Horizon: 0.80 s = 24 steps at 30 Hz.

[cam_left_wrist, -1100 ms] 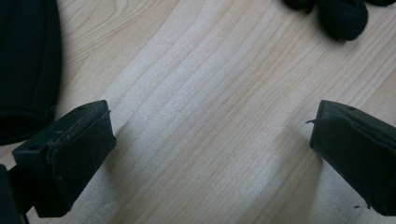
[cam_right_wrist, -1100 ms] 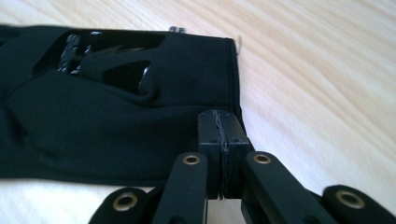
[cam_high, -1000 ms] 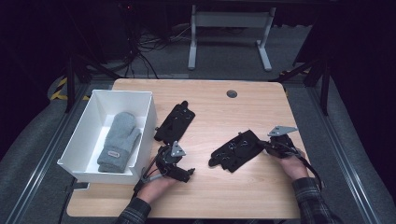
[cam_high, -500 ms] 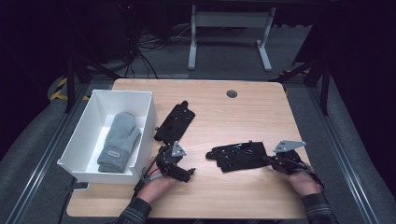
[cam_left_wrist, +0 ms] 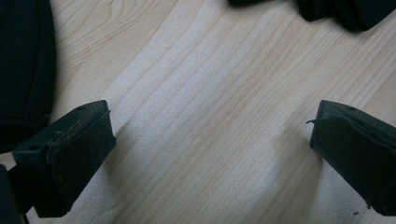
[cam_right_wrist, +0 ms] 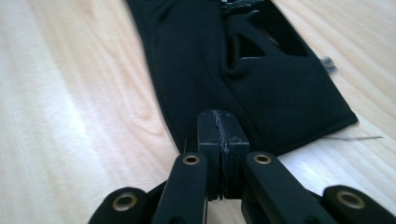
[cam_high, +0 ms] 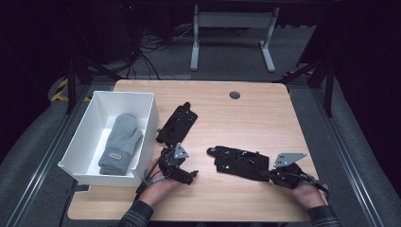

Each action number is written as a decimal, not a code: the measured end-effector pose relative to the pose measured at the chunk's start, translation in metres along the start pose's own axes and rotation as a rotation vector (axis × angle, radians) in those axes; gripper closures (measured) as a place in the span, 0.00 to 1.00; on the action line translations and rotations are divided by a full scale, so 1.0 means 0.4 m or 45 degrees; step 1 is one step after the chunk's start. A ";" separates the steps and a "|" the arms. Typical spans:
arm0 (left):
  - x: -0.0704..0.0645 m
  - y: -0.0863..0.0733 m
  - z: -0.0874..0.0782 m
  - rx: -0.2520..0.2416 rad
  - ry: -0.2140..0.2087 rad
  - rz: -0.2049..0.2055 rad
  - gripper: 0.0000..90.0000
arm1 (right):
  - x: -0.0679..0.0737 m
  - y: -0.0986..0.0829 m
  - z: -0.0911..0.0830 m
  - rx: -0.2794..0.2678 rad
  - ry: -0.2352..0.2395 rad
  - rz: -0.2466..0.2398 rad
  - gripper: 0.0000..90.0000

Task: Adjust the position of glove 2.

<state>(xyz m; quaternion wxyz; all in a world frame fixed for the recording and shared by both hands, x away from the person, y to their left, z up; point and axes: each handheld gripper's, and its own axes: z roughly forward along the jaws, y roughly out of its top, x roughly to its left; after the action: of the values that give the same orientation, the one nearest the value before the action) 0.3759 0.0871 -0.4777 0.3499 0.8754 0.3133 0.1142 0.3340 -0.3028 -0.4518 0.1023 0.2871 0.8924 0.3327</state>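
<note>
While the right gripper is clenched on the cuff edge of a black glove, we read the step in hand as the hauling of that glove across the table; in the right gripper view the two jaws meet on the hem, and the glove stretches flat straight ahead of them. The left gripper rests released on the table, its jaws standing wide apart over bare wood in the left gripper view, with dark fabric at the edges of that view.

A second black glove lies just beyond the left gripper, beside the wall of the white bin. The bin stands to the far side of the left gripper from the right one, and holds a single grey mitten, lying flat with its cuff towards the person.

We judge that the next move calls for lifting the held glove clear of the table and carrying it past the left gripper, over the near wall of the bin. The grip on the thin hem looks slight, so the fabric may slip.
</note>
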 end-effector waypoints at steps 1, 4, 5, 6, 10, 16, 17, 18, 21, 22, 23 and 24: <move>0.000 0.000 0.000 0.000 0.000 -0.001 0.00 | 0.003 0.001 0.001 0.003 0.012 -0.010 1.00; 0.000 0.000 0.000 0.000 0.000 0.000 0.00 | 0.006 0.009 0.001 -0.003 0.003 -0.031 1.00; 0.000 0.000 0.000 0.000 0.000 0.000 0.00 | 0.006 0.009 0.001 -0.003 0.003 -0.031 1.00; 0.000 0.000 0.000 0.000 0.000 0.000 0.00 | 0.003 0.016 0.000 -0.022 0.002 -0.031 1.00; 0.000 0.000 0.000 0.000 0.000 0.000 0.00 | -0.023 0.067 0.011 -0.088 -0.016 -0.049 1.00; 0.000 0.000 0.000 0.000 0.000 0.000 0.00 | -0.046 0.138 0.053 -0.135 -0.004 -0.079 1.00; 0.000 0.000 0.000 -0.001 0.002 -0.001 0.00 | -0.048 0.148 0.061 -0.136 -0.008 -0.088 1.00; 0.000 0.000 0.000 -0.001 0.001 -0.001 0.00 | -0.052 0.160 0.071 -0.142 -0.010 -0.093 1.00; -0.001 -0.001 0.001 -0.005 0.004 -0.002 0.00 | -0.068 0.193 0.108 -0.144 -0.008 -0.099 1.00; -0.001 -0.001 0.001 -0.005 0.005 -0.003 0.00 | -0.073 0.200 0.118 -0.143 -0.003 -0.097 1.00; -0.001 -0.001 0.000 -0.004 0.004 -0.003 0.00 | -0.078 0.205 0.128 -0.125 -0.011 -0.099 1.00; -0.001 -0.001 0.000 -0.002 0.005 -0.001 0.00 | -0.083 0.207 0.136 -0.118 -0.012 -0.099 1.00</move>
<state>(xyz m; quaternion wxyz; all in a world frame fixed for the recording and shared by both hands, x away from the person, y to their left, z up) 0.3755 0.0870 -0.4779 0.3502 0.8748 0.3140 0.1160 0.4181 -0.2421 -0.4393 0.1325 0.2485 0.8862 0.3680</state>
